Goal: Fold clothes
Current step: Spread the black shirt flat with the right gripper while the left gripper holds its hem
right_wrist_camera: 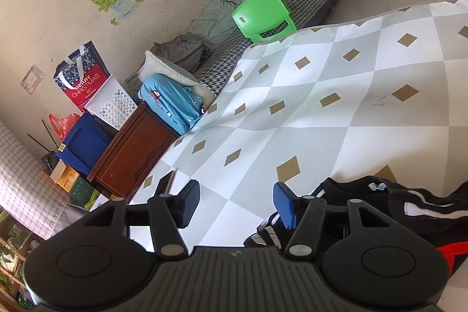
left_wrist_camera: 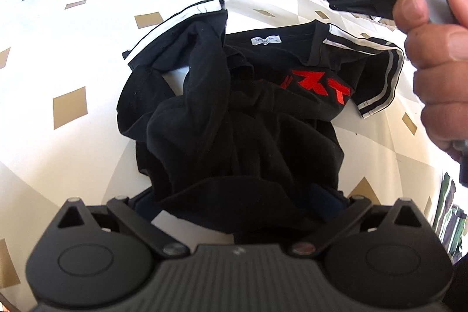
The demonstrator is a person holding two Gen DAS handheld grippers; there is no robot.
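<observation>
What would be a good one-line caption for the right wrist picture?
Open right tongs hover empty over the diamond-patterned cloth, beside a crumpled black shirt.

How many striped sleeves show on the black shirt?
2. One sleeve lies flipped over at the shirt's upper left in the left wrist view; the other sleeve lies at its right edge.

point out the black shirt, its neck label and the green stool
black shirt [left_wrist_camera: 234,136], left wrist view, crumpled middle of the body
neck label [left_wrist_camera: 266,40], left wrist view, centre of the white tag
green stool [right_wrist_camera: 263,10], right wrist view, its seat
</observation>
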